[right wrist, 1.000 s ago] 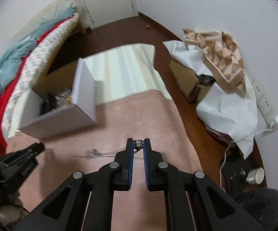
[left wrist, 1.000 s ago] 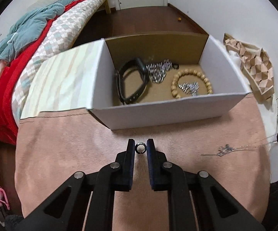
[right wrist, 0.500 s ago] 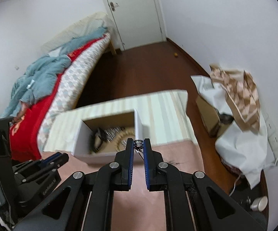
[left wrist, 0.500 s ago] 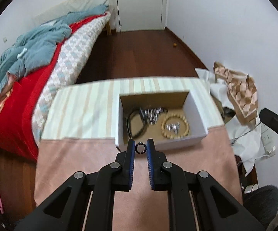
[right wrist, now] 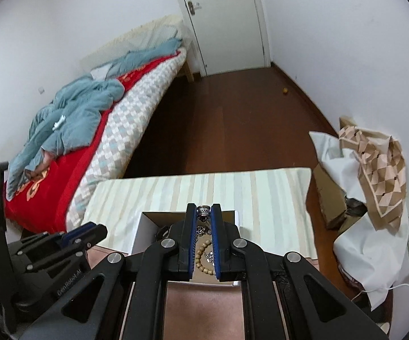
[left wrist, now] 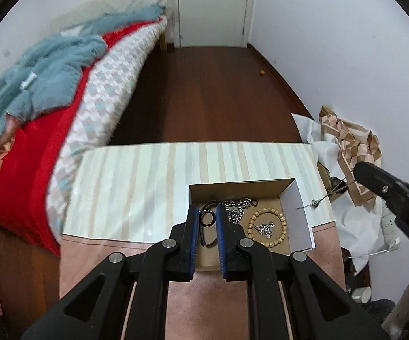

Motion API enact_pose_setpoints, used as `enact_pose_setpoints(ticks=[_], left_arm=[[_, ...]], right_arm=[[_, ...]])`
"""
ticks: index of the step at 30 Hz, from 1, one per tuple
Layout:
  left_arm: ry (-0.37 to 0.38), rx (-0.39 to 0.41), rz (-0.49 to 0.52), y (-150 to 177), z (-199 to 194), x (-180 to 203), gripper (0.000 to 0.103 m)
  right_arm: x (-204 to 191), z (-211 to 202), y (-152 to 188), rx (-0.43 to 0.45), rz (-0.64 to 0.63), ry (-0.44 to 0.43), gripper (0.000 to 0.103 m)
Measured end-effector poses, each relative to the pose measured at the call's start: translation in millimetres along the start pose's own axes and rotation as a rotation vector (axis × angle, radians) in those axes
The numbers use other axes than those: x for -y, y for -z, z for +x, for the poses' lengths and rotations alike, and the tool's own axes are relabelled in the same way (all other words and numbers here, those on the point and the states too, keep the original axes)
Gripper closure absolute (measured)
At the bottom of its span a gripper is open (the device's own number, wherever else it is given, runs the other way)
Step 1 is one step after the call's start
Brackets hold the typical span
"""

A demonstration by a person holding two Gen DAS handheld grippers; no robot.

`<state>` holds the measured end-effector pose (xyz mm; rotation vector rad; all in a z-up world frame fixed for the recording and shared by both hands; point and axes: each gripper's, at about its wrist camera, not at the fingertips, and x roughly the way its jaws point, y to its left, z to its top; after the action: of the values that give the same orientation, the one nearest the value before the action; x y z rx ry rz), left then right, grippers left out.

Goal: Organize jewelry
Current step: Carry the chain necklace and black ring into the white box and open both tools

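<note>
Between the blue pads of the left hand-held gripper (left wrist: 207,218), pinching a small dark ring (left wrist: 206,218) above the open cardboard box (left wrist: 299,221). Below, lying inside: round wooden bead bracelet (left wrist: 266,228), tangled silver chains (left wrist: 237,209). Right hand-held gripper (right wrist: 203,211) clamping a knobbly silver necklace clasp (right wrist: 203,210), thin chain dangling. Underneath, resting on the striped, pink-clothed bench (left wrist: 136,187).
</note>
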<state>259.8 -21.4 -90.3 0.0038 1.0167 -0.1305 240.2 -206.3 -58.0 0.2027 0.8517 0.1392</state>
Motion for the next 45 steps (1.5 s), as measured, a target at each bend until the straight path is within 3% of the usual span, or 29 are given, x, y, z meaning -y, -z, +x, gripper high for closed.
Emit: enact_pose_setpoints(ticks=[6, 13, 21, 24, 27, 29, 31, 33, 35, 36, 38, 39, 40, 42, 44, 45], left_arm=[[0.054, -0.091, -0.030, -15.9, 34.9, -6.4, 0.093], [0.059, -0.150, -0.043, -27.7, 58.1, -8.9, 0.092], [0.084, -0.172, -0.071, -30.0, 58.4, -13.1, 0.091], [0.063, -0.157, -0.082, -31.8, 54.6, -15.7, 0.088], [0.023, -0.130, -0.084, -33.1, 48.1, -18.4, 0.067], [-0.009, -0.111, -0.082, -34.0, 44.5, -20.6, 0.037], [-0.044, -0.090, -0.081, -34.3, 41.6, -23.2, 0.027], [-0.062, -0.084, -0.090, -34.3, 40.2, -26.2, 0.024], [-0.071, -0.088, -0.095, -34.3, 39.8, -29.1, 0.007], [-0.075, -0.088, -0.096, -34.1, 38.8, -29.9, 0.005], [-0.085, -0.083, -0.094, -33.0, 35.5, -31.2, 0.005], [-0.090, -0.079, -0.092, -32.1, 34.0, -32.0, 0.004], [-0.092, -0.078, -0.091, -31.2, 33.0, -32.2, 0.003], [-0.101, -0.079, -0.093, -27.9, 31.5, -33.7, 0.003], [-0.108, -0.083, -0.094, -22.5, 30.6, -34.0, 0.002], [-0.112, -0.084, -0.093, -19.9, 30.1, -33.4, 0.002]], right_arm=[[9.4, 39.1, -5.6, -0.068, 0.018, 0.001, 0.093], [14.6, 71.4, -10.8, -0.124, 0.041, -0.001, 0.093], [0.7, 25.0, -35.7, -0.031, 0.018, -0.043, 0.093], [-6.2, 17.6, -40.1, -0.021, 0.001, -0.046, 0.093], [-8.0, 20.2, -41.5, -0.029, -0.003, -0.043, 0.093], [-9.2, 24.1, -40.6, -0.037, -0.004, -0.036, 0.093], [-10.4, 36.9, -37.9, -0.070, -0.011, -0.031, 0.093], [-8.2, 55.8, -33.0, -0.124, -0.008, -0.038, 0.093], [-2.7, 77.0, -27.1, -0.204, 0.013, -0.053, 0.092], [1.2, 82.2, -24.2, -0.220, 0.023, -0.050, 0.089], [11.2, 87.8, -19.2, -0.238, 0.053, -0.032, 0.070], [14.8, 87.6, -17.4, -0.236, 0.061, -0.027, 0.053], [17.5, 86.3, -16.0, -0.233, 0.064, -0.021, 0.046], [20.2, 83.0, -12.6, -0.234, 0.055, 0.015, 0.045], [19.9, 80.2, -6.8, -0.242, 0.022, 0.082, 0.035], [19.2, 79.5, -4.0, -0.248, 0.009, 0.111, 0.021]])
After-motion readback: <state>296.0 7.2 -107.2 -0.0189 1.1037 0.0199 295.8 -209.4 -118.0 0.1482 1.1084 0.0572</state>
